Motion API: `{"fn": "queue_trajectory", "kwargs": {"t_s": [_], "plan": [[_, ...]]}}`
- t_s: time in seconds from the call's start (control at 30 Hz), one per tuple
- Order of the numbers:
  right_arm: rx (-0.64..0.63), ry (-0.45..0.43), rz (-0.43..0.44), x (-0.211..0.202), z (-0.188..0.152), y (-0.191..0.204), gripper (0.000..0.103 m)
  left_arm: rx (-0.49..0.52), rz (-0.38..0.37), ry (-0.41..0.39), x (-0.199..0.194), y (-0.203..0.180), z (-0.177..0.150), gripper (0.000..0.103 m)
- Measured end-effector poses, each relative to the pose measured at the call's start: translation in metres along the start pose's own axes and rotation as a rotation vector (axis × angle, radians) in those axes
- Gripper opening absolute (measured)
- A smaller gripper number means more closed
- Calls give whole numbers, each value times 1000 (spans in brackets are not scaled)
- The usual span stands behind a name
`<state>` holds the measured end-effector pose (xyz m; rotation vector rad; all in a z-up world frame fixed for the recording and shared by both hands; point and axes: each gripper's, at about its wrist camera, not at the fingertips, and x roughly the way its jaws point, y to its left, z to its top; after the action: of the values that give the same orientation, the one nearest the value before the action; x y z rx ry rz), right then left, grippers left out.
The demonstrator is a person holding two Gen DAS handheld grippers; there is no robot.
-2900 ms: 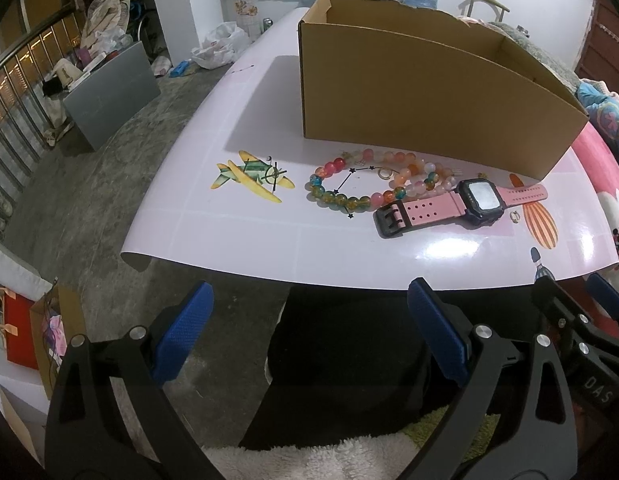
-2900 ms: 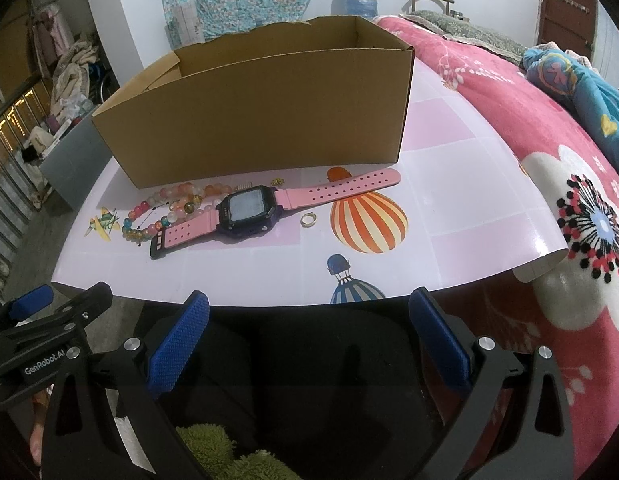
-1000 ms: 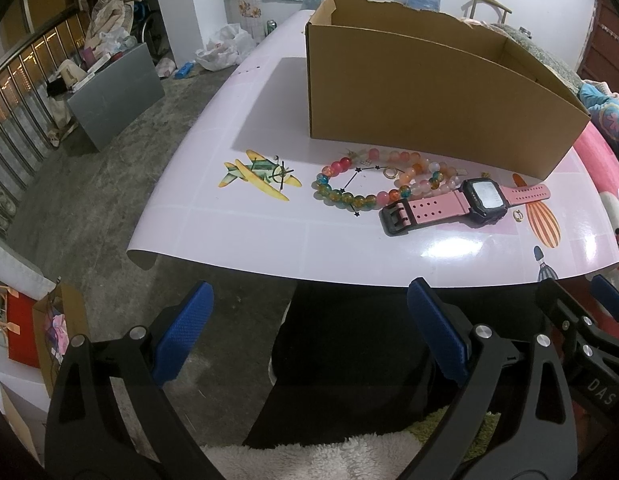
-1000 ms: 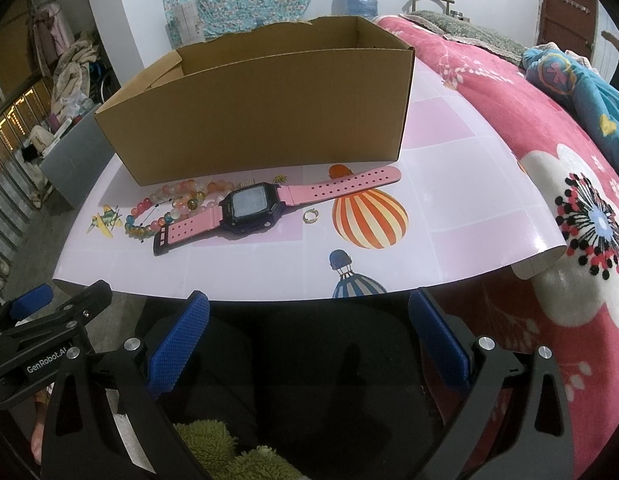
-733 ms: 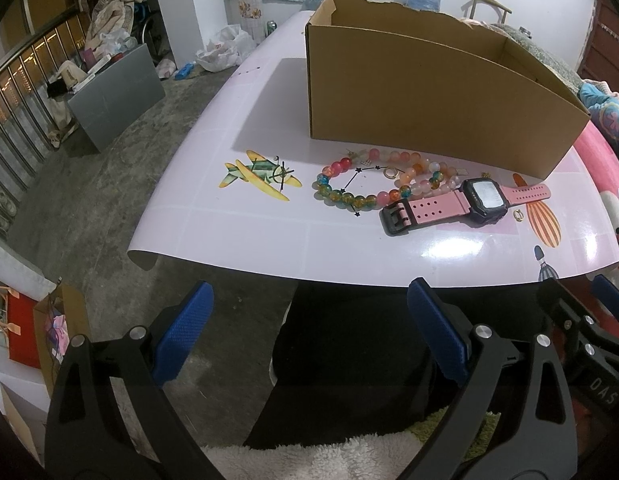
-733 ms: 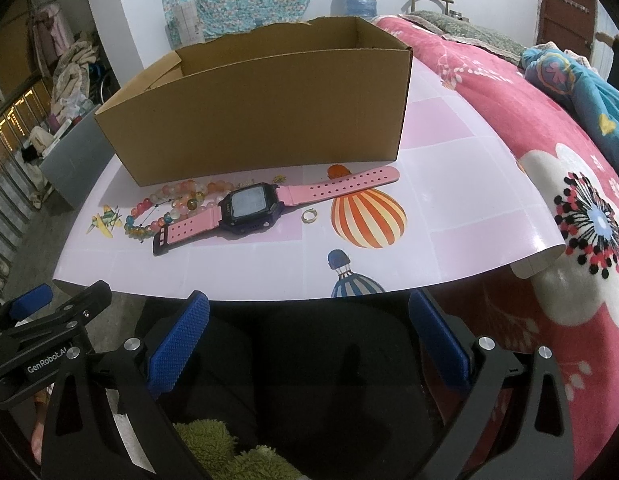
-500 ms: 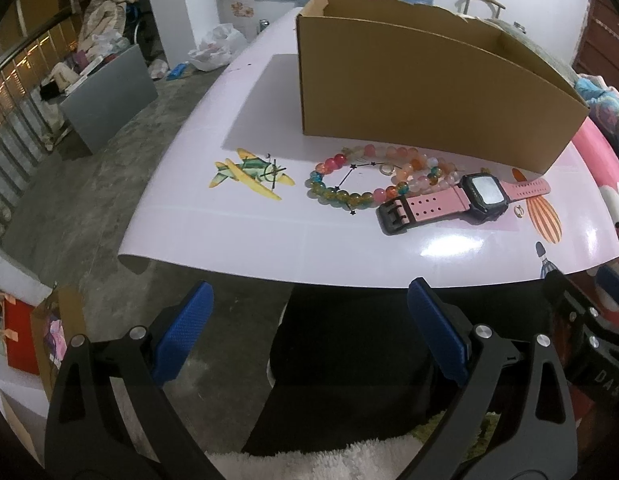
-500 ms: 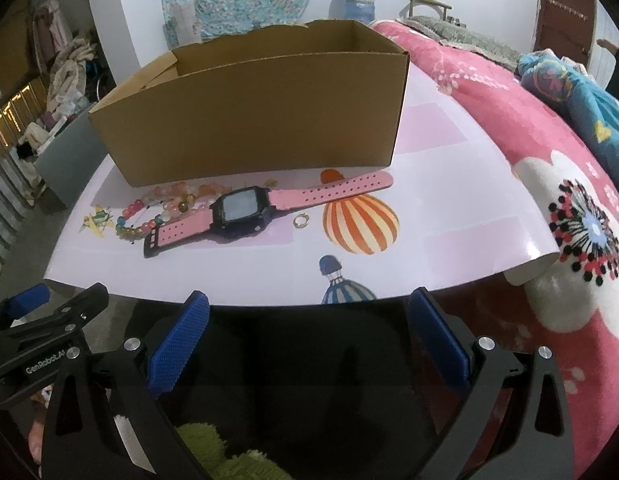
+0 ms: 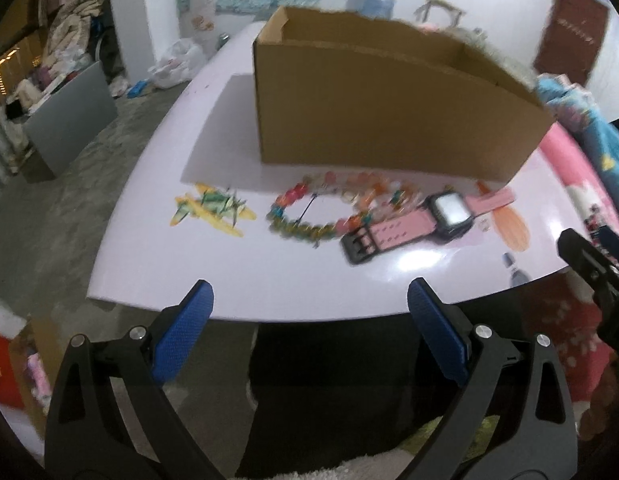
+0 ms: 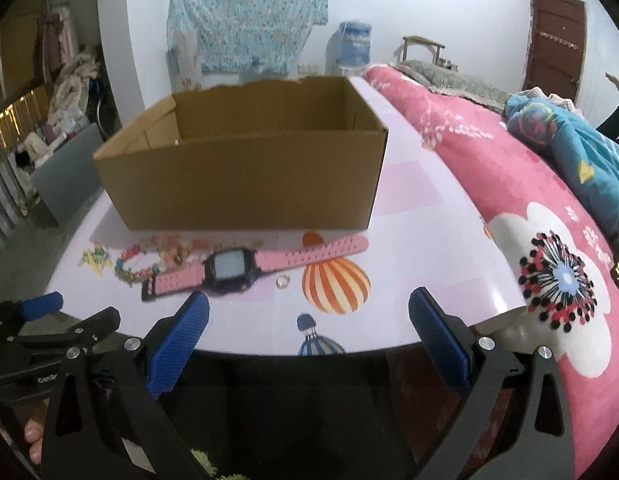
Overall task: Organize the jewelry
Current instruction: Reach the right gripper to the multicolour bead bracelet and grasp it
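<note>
Cardboard box (image 10: 245, 184) hides its floor from me. Beads (image 9: 309, 212) are a blur; both tongs (image 9: 309, 340) (image 10: 309, 340) gape, empty.

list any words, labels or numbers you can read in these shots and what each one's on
"GenR", cut off by the right gripper's finger: white print on the left gripper body, seen in the right wrist view.
Pink watch screen: lit but blurred, nothing readable.
Water jug label: too small and blurred to read.
Cardboard box: no print visible on the faces shown.
Pink bedspread: small marks by the white flower, too blurred to read.
</note>
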<state>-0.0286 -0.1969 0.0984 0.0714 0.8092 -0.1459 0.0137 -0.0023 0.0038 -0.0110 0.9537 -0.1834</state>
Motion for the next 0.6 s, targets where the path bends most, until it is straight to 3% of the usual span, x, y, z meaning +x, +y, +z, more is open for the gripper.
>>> {"fn": "queue_trajectory", "kwargs": {"t_s": [0.23,0.43,0.6], "plan": [[7,-43,-13,-8,6,-7,97,-53,-158,-109,-13,16,5,94],[-55,-78,-31,-22,6,-6,97,-72,-253,-116,-18,23,7,95],[-73,-34,14,-15,-1,-4,97,-89,-323,-78,-11,31,1,95]]}}
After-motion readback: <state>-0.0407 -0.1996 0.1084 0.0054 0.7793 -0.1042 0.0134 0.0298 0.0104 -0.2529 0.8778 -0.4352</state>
